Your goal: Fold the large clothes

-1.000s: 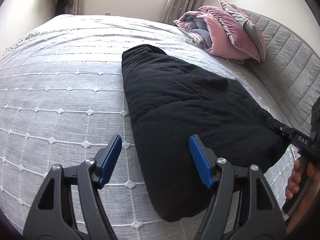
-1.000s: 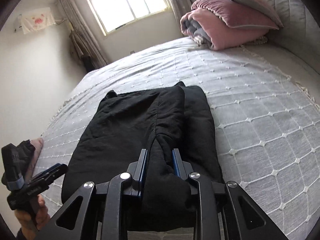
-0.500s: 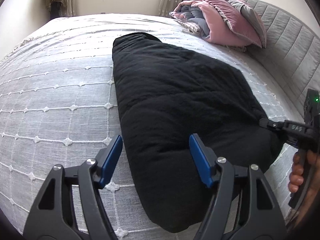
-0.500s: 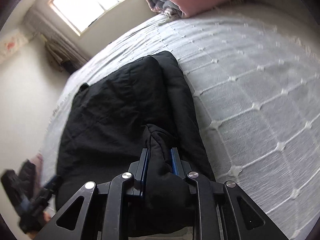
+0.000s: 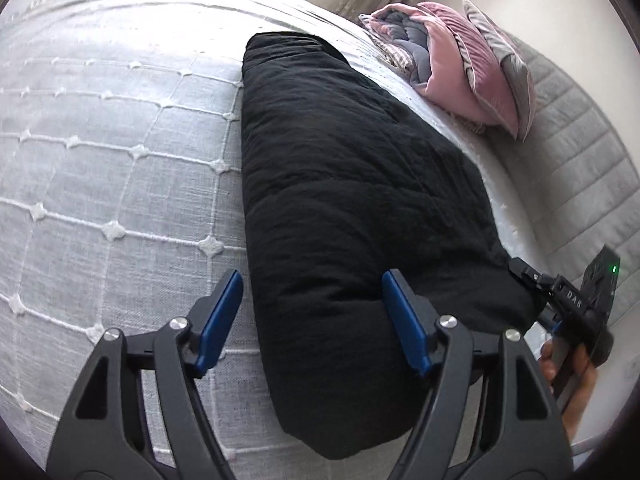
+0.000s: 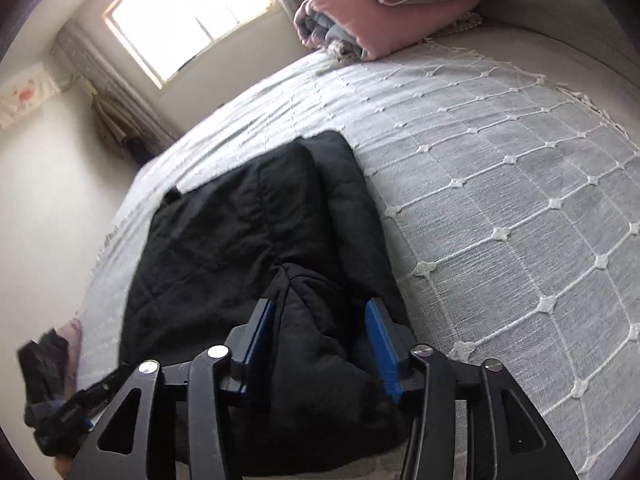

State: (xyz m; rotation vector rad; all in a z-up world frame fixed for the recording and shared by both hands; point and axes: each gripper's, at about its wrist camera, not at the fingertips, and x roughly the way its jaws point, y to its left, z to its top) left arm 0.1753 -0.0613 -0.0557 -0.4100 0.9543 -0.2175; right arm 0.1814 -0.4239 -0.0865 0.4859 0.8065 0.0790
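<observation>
Your right tongs [image 6: 320, 344] have just been opening, fabric of the black garment [image 5: 352, 184] between them; your left tongs [image 5: 312, 320] gape apart over its edge on the bed [image 5: 100, 140].

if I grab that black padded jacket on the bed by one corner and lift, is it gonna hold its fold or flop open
Probably flop: the black jacket looks soft and puffy, bulging between the right gripper pads. Its quilted bulk suggests it is light for its size. The textured bedspread may resist sliding.
</observation>
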